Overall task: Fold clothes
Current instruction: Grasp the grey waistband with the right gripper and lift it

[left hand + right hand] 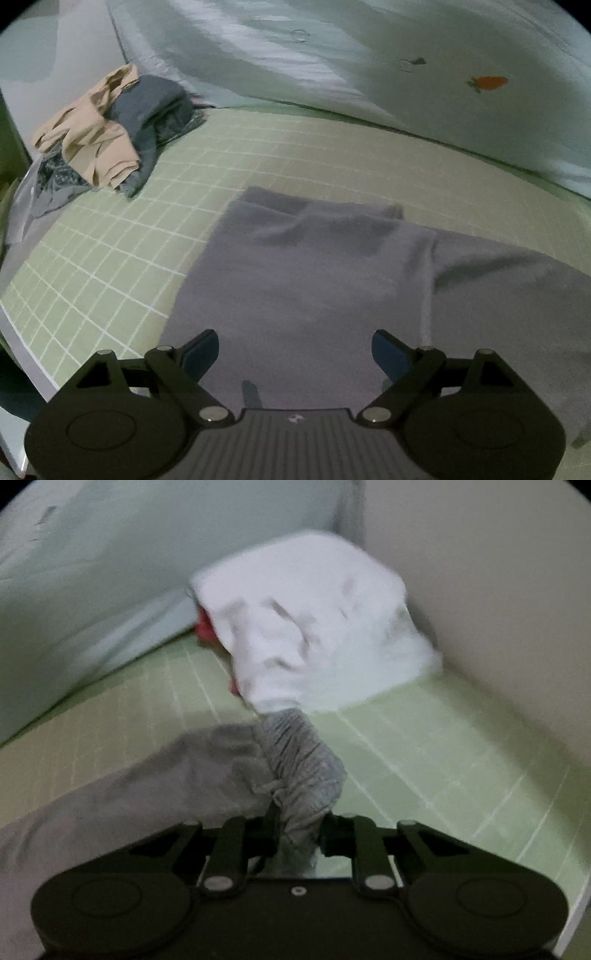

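Gripping: the right tool (pixel 299 830) is clamping the bunched ribbed cuff (pixel 306 775) of the grey garment (pixel 147 794), its jaws nearly together with the cloth between them.
Waiting: the left tool (pixel 295 354) is hovering over the same garment (pixel 314 277), jaws wide apart and holding nothing.
Garment place: it is lying spread on the green grid mat (pixel 110 240), directly under and ahead of the left tool; from the right tool it is trailing away to the left.
Step, as I am judging it: the sleeve is being taken across the body for a fold.
Doing it well: keeping the cuff pinched firmly, lifting it only enough to clear the cloth, and carrying it straight so the sleeve is not twisting.
Left tool's part: probably pressing or pinching the body near the shoulder seam (pixel 428 277), so the garment is not sliding along with the pull.
Watching for: the white cloth pile (pixel 306 635) ahead of the right tool, close beyond the cuff; steering away from it.
Other clothes: a beige and dark heap (pixel 110 129) is sitting far ahead-left of the left tool, well apart.
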The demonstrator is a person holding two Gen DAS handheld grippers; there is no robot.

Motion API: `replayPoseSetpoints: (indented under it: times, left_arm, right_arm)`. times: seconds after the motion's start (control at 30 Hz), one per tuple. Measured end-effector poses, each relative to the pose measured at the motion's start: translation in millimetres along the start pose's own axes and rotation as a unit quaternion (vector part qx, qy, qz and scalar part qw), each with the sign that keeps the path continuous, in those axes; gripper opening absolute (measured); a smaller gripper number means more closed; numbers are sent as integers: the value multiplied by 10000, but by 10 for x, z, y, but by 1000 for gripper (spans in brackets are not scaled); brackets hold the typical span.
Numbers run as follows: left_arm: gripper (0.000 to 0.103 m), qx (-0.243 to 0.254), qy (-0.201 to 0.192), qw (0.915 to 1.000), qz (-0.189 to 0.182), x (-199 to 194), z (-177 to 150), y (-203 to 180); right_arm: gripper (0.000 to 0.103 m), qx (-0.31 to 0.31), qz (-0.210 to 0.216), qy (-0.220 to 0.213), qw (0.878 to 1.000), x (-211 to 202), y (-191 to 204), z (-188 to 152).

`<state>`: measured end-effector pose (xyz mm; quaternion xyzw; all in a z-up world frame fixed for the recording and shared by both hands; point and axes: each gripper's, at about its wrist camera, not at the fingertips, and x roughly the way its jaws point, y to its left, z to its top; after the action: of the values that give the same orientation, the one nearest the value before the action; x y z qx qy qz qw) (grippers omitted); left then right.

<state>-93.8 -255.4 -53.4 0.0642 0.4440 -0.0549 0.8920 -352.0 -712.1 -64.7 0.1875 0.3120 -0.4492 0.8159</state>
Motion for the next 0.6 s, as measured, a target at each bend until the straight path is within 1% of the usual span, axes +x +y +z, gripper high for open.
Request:
replayPoseSetpoints:
  times: [0.13, 0.27, 0.43, 0.5, 0.6]
  left_arm:
    - [90, 31, 5, 10000, -53, 74, 68, 268]
    - [90, 30, -33, 9999, -135, 133, 154, 594]
    - [90, 170, -106, 9994, -290, 210, 282, 972]
    - [90, 246, -115, 9989, -371, 248, 323, 1094]
    - [90, 446, -147, 9979, -457, 297, 365, 1269]
  right_arm:
    - [19, -542, -32, -518, 9972, -355, 407, 59]
    - [19, -865, 239, -799, 9928, -716, 916, 2]
    - [19, -1118, 749, -853, 9872, -1110, 1714, -194]
    - [19, -1295, 934, -812, 9838, -1218, 2054, -340]
    - [19, -1691, 1176, -634, 9765, -1325, 2548, -669]
